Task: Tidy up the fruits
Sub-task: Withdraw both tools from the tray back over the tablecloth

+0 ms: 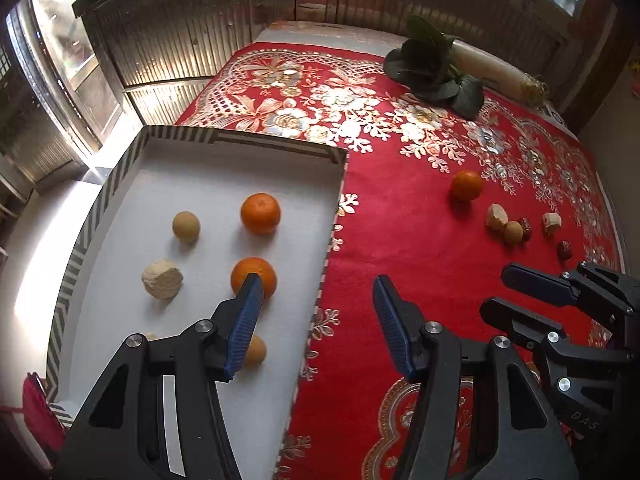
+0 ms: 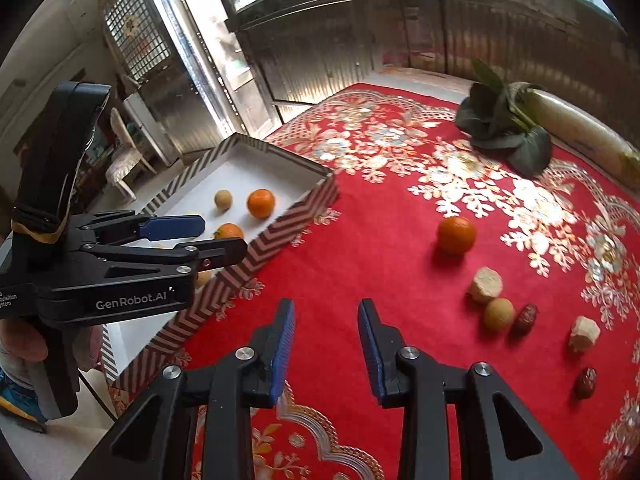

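Observation:
A shallow box [image 1: 236, 142] with striped walls holds two oranges [image 1: 260, 213] [image 1: 253, 276], a tan round fruit [image 1: 186, 226], a pale chunk [image 1: 162, 279] and another tan fruit [image 1: 255, 350]. My left gripper [image 1: 318, 284] is open and empty, straddling the box's right wall. On the red cloth lie one orange [image 2: 457, 235], pale chunks [image 2: 485, 285] [image 2: 584, 334], a tan fruit [image 2: 499, 314] and two red dates [image 2: 526, 318] [image 2: 586, 382]. My right gripper [image 2: 326, 308] is open and empty above the cloth, left of them. It also shows in the left wrist view [image 1: 496, 288].
A leafy green vegetable [image 2: 504, 124] and a long white radish [image 2: 576, 132] lie at the table's far side. The box [image 2: 280, 236] sits at the table's left edge. The left gripper [image 2: 224, 236] hovers over it. A door and windows stand behind.

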